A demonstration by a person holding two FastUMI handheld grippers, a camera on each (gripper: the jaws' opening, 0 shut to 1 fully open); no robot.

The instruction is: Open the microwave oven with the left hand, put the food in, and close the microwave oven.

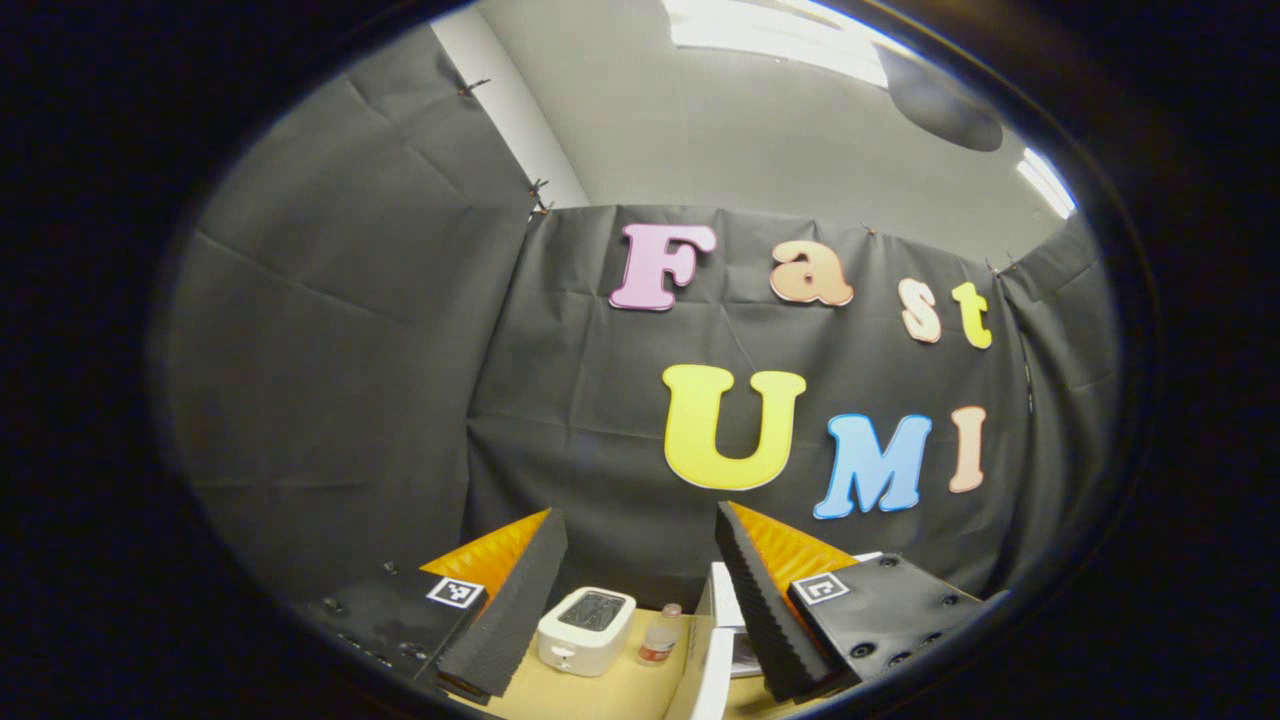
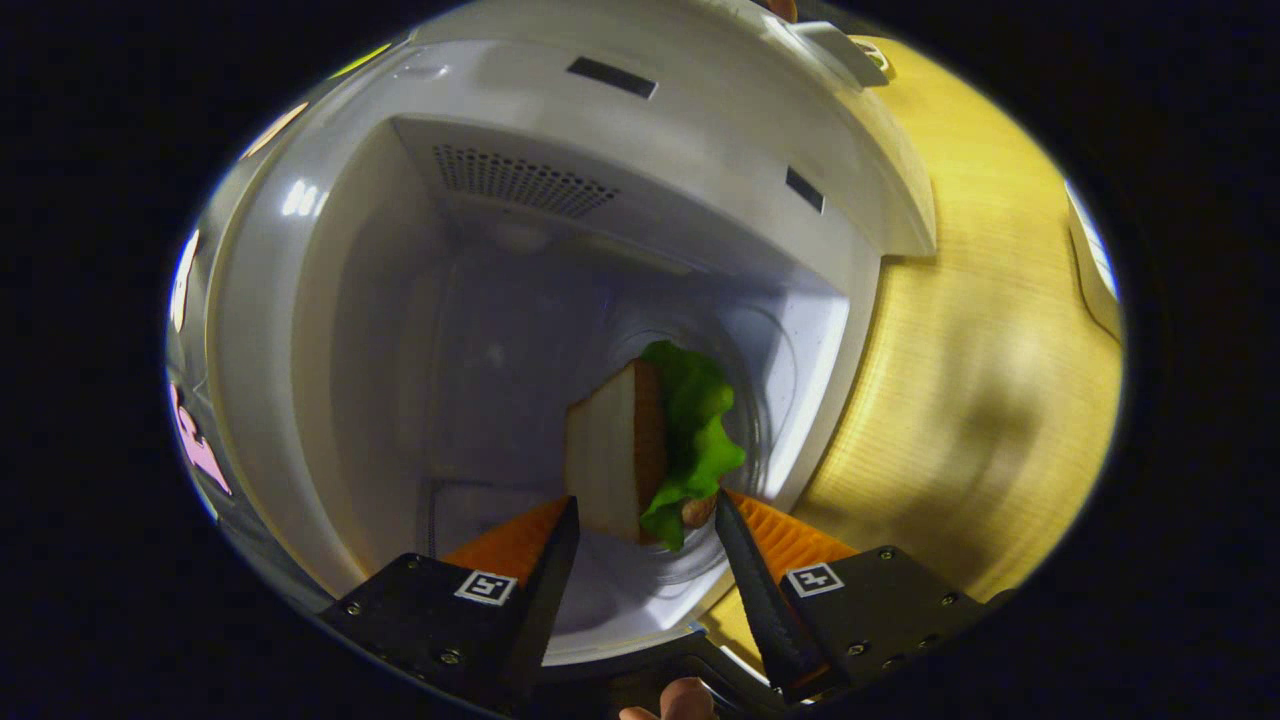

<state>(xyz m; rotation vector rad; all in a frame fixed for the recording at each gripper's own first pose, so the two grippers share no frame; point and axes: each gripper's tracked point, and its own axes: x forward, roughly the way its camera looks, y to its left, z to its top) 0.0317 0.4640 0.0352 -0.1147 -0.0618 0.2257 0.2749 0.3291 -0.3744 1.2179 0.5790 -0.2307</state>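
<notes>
In the right gripper view the white microwave (image 2: 640,110) stands open, and I look into its cavity. A sandwich (image 2: 610,450) of white bread with green lettuce hangs over the glass turntable (image 2: 775,380). My right gripper (image 2: 646,500) holds it, one finger against the bread and the other against the lettuce side. My left gripper (image 1: 640,515) points up at the booth wall, open with nothing between its fingers. A white upright panel (image 1: 712,640) below its right finger may be the microwave's door.
The wooden table (image 2: 980,400) runs along the right of the microwave. A white object (image 2: 1095,270) sits at its far edge. Low on the table (image 1: 610,695) stand a white toaster (image 1: 587,630) and a small bottle (image 1: 660,635).
</notes>
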